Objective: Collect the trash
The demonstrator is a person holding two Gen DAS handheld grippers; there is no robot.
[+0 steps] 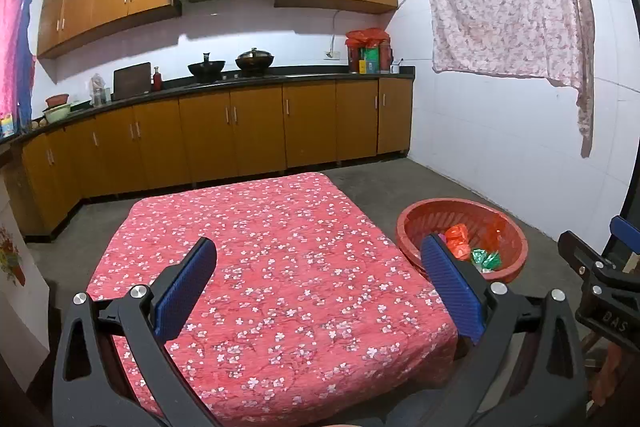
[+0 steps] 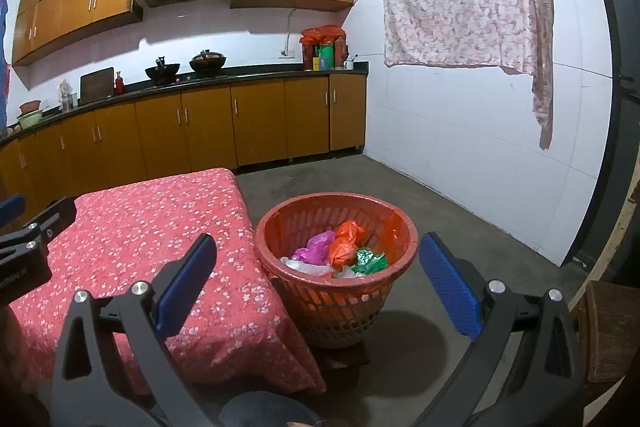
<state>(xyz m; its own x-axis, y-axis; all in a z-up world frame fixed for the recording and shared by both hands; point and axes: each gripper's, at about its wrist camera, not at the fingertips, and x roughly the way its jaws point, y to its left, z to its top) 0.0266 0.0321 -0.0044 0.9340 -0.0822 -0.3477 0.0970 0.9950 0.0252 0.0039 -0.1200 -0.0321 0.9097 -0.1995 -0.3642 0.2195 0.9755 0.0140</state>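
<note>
Your trash sits in the red slatted basket [image 2: 335,281] on the floor, just beside the floral-covered table [image 2: 168,227]. Only the right wrist view reveals the purple bag [image 2: 314,247]; both show crumpled orange [image 2: 345,245] and green [image 2: 370,261] pieces. Your left gripper [image 1: 320,287] and right gripper [image 2: 318,281] stand wide apart, empty.

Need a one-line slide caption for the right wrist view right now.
Open right gripper faces a red basket of crumpled plastic bags beside the floral-covered table.
</note>
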